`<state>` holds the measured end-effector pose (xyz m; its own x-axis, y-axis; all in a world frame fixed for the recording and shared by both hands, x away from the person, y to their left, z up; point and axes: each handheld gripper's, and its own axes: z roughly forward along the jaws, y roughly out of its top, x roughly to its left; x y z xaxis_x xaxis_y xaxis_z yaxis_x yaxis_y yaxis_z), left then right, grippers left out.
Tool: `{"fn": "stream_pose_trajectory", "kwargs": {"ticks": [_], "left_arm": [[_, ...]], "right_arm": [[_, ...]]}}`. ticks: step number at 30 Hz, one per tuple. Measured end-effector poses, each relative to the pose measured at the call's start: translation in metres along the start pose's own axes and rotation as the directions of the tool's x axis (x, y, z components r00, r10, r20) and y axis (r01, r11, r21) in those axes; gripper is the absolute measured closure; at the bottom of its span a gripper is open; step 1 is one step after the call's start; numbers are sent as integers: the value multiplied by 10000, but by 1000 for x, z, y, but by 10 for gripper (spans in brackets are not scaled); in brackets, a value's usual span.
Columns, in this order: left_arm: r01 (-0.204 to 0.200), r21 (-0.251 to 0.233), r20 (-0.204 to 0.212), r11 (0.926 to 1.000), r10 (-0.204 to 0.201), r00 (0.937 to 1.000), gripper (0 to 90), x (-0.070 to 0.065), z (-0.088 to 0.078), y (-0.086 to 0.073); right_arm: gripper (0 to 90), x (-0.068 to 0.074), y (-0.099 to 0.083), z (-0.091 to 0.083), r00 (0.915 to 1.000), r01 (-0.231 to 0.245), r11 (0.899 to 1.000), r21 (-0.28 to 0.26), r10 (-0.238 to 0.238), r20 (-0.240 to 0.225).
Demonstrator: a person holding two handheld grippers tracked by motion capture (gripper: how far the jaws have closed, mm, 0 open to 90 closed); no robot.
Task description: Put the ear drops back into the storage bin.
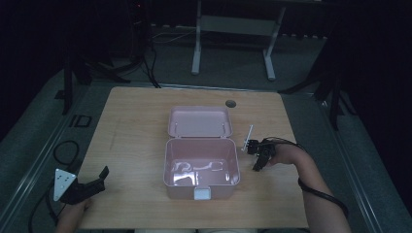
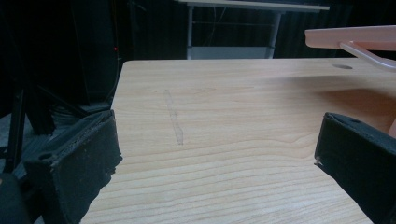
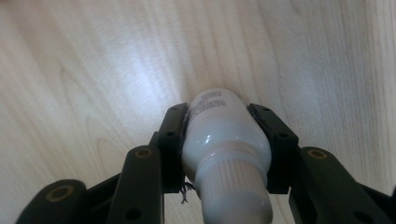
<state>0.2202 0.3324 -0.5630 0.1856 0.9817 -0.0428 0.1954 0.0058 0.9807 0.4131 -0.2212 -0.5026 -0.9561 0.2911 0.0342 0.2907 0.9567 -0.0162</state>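
Right tongs point(image 3: 227, 140) clenched on a white bottle point(image 3: 224, 135) right of the open pink box point(image 1: 201, 167); left tongs point(image 1: 94, 182) released; boxing remains.

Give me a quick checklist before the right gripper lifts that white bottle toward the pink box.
1. Right gripper clamped on the white bottle, a pad on each side: ok.
2. Bottle cap faces the camera, its base toward the table: ok.
3. Pink box lid open and folded back: ok.
4. Room inside the box: cannot tell, something pale lies on its floor.
5. Left gripper open, at the table's near left, apart from the box: ok.
6. Grip firm enough to lift: cannot tell.
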Motion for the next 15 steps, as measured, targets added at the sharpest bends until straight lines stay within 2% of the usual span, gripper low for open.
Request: {"fn": "stream_pose_trajectory", "kwargs": {"ticks": [5, 8, 12, 14, 15], "left_arm": [[-8, 9, -10, 10000, 8, 10000, 4, 0, 0, 0], [-6, 13, -13, 10000, 6, 10000, 4, 0, 0, 0], [1, 22, -11, 10000, -1, 10000, 4, 0, 0, 0], [3, 20, -13, 10000, -3, 10000, 4, 0, 0, 0], [6, 22, -16, 10000, -6, 10000, 4, 0, 0, 0]], "right_arm": [[594, 7, -1, -4, 9977, 592, 9979, 266, -600, 303], [594, 13, -4, -8, 9943, 981, 9950, 203, -988, 390], [594, 23, -8, -11, 9838, 1678, 9853, 330, -1695, 576], [594, 27, -9, -12, 9811, 1837, 9824, 345, -1854, 561], [594, 32, -12, -13, 9726, 2190, 9752, 310, -2207, 737]]}}
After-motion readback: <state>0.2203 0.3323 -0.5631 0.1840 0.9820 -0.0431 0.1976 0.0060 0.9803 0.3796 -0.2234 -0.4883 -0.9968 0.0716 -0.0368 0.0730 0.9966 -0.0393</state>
